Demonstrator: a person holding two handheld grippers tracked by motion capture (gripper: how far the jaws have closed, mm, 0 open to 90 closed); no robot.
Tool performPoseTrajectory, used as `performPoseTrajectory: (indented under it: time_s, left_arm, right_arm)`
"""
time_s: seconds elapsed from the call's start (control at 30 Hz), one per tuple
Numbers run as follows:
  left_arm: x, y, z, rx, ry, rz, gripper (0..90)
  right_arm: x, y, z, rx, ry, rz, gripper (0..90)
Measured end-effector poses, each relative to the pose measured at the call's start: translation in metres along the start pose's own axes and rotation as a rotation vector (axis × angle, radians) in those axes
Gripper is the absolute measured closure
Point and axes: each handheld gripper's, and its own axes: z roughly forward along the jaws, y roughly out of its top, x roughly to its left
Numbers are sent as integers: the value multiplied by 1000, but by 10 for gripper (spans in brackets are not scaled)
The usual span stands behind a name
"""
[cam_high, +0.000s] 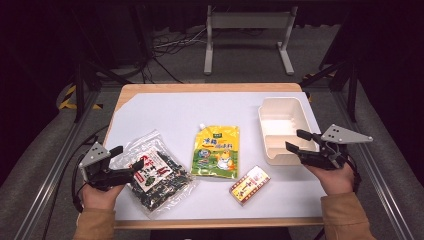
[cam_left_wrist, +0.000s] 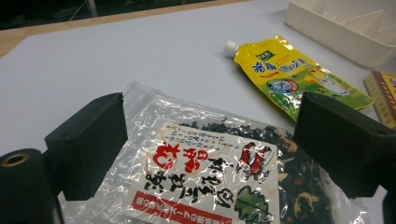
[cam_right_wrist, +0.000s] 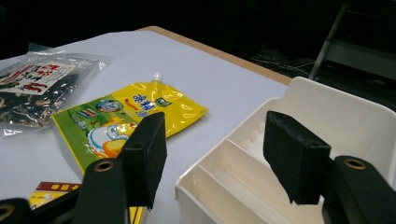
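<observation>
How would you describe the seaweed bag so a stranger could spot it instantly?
Start at the white table and look to its near left corner, at the left gripper. The clear crinkly bag lies there, dark flakes inside, with a white label in red and black script, unlike the yellow spouted pouch beside it.

Table (cam_high: 150, 107) w/ white top holds seaweed bag (cam_high: 154, 175), yellow spout pouch (cam_high: 216, 151), small box (cam_high: 250, 185) & white tray (cam_high: 281, 106)

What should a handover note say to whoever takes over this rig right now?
Left gripper: open, jaws either side of the seaweed bag, not closed on it.
Right gripper: open, jaws astride the near wall of the white tray, holding nothing.
Yellow pouch and small box lie flat mid-table.
Done: nothing in the tray yet.
Left: probably grip the bag and load the items.
</observation>
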Motion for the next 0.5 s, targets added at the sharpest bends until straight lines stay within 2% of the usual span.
performPoseTrajectory:
  time_s: [0.07, 0.13, 0.2, 0.43, 0.5]
  left_arm:
    - [4, 1, -2, -6, -6, -14, 96]
    - [9, 2, -3, 3, -21, -52, 95]
    - [14, 4, -4, 11, -11, -74, 96]
    - [24, 9, -7, 22, 34, -81, 99]
    - [29, 8, -4, 30, 51, -99, 59]
  right_arm:
    - [1, 1, 0, 11, 17, -25, 406]
    - [2, 1, -1, 19, 21, -40, 406]
    - [3, 1, 0, 27, 22, -48, 411]
    - [6, -3, 3, 68, 25, -45, 407]
    - [7, -4, 4, 75, 24, -35, 404]
